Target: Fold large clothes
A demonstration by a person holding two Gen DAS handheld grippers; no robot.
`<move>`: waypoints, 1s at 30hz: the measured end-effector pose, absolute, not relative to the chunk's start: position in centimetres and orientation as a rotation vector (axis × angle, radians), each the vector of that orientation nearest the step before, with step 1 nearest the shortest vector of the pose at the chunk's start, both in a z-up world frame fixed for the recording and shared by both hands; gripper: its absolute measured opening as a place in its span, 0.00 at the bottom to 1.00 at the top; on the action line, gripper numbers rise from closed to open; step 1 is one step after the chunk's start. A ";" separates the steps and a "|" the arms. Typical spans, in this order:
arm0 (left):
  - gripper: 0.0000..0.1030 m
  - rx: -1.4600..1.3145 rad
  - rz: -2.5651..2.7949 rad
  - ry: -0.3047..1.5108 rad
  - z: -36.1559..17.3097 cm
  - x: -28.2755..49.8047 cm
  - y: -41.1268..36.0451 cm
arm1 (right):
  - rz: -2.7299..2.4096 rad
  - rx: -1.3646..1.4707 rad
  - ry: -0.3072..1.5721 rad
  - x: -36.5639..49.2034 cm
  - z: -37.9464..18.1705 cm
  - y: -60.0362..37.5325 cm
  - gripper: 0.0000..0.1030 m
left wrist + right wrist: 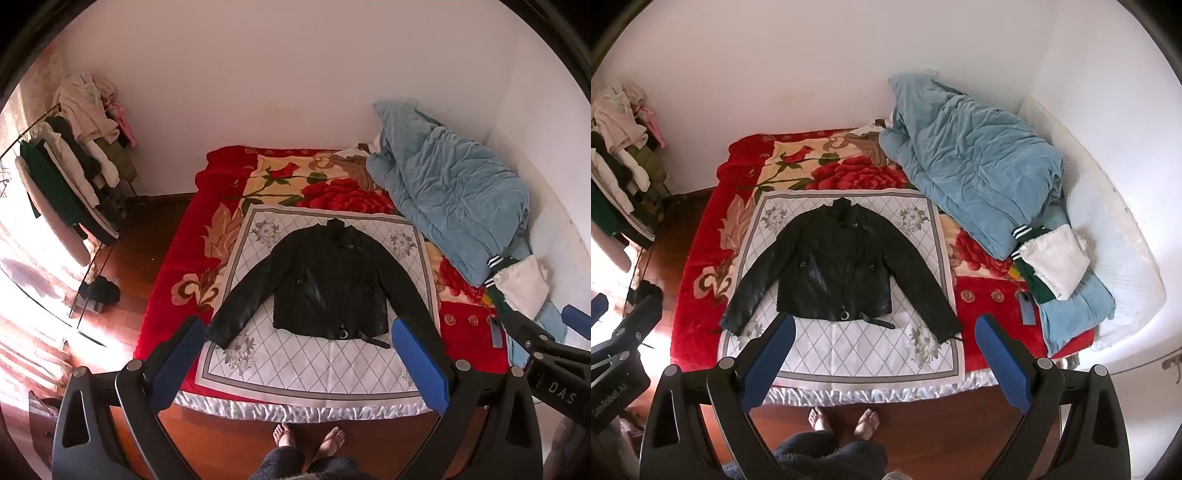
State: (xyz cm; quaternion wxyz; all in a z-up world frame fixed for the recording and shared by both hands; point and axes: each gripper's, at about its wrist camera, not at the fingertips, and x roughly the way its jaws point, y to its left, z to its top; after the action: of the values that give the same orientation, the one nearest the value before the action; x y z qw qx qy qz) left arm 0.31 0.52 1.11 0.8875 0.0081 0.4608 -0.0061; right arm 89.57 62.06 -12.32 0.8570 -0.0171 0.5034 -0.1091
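Observation:
A black leather jacket (328, 284) (834, 273) lies flat, front up, with both sleeves spread out, on a white diamond-patterned cloth (317, 354) (849, 350) on the bed. My left gripper (299, 332) hangs high above the bed's near edge, open, with nothing between its blue pads (421, 365). My right gripper (884, 328) is held at a similar height, also open and empty, well above the jacket's hem. Each gripper's body shows at the edge of the other's view.
A red floral blanket (177, 280) covers the bed. A crumpled blue quilt (971, 170) and folded clothes with a white towel (1052, 262) lie on its right side, a phone (1027, 308) beside them. A laden clothes rack (74, 170) stands left. The person's bare feet (846, 422) rest on the wooden floor.

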 end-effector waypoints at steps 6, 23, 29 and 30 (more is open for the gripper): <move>1.00 0.016 -0.017 0.961 1.5 0.8 0.6 | -0.225 -0.037 1.059 90.4 -11.8 62.3 0.96; 1.00 0.012 -0.016 0.953 1.7 0.3 0.5 | -0.225 -0.040 1.057 90.5 -11.0 62.8 0.96; 1.00 0.011 -0.017 0.953 1.6 0.2 0.4 | -0.225 -0.039 1.054 90.4 -11.2 62.9 0.96; 1.00 0.011 -0.017 0.954 1.6 0.2 0.4 | -0.225 -0.041 1.054 90.4 -11.2 62.9 0.96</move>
State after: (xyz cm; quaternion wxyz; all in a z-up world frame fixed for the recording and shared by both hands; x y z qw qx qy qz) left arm 0.17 0.40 1.59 0.8884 0.0051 0.4590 -0.0084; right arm 90.43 62.94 -11.22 0.8579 -0.0195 0.5020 -0.1073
